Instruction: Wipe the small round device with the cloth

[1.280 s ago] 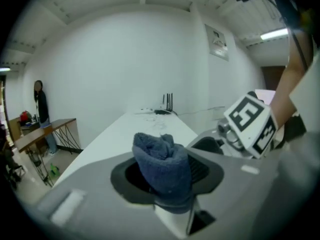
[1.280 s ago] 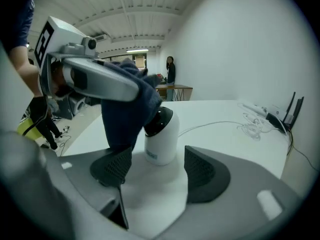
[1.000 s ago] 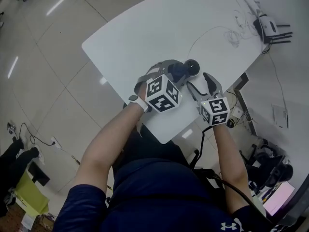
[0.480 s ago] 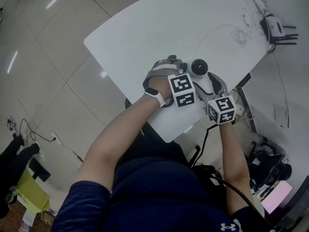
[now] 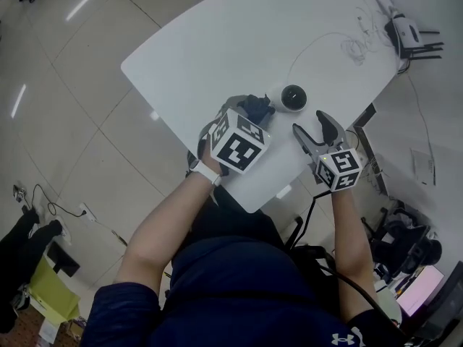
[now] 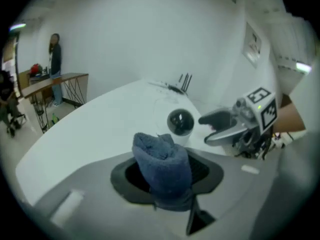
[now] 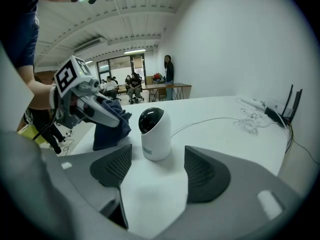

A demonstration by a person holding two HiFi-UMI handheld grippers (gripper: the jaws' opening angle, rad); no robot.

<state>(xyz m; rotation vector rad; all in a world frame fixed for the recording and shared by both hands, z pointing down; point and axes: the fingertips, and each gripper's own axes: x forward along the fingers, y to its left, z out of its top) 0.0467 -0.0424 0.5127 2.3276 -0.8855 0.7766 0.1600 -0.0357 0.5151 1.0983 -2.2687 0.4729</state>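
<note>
The small round device (image 5: 292, 97) is a white camera with a black dome face, standing upright on the white table (image 5: 217, 56); it also shows in the right gripper view (image 7: 154, 134) and the left gripper view (image 6: 180, 122). My left gripper (image 5: 253, 111) is shut on a folded dark blue cloth (image 6: 162, 166), held just left of the device (image 7: 111, 124). Whether the cloth touches it I cannot tell. My right gripper (image 5: 312, 130) stands open a little short of the device, nothing between its jaws.
A thin white cable (image 5: 318, 49) runs from the device to a tangle and a router with black antennas (image 5: 411, 38) at the table's far right corner. The table's near edge (image 5: 249, 207) lies just under both grippers. People sit in the room's background (image 7: 132, 86).
The left gripper with the cloth has pulled back to the left of the device and rolled. The right gripper has drawn slightly away from the device.
</note>
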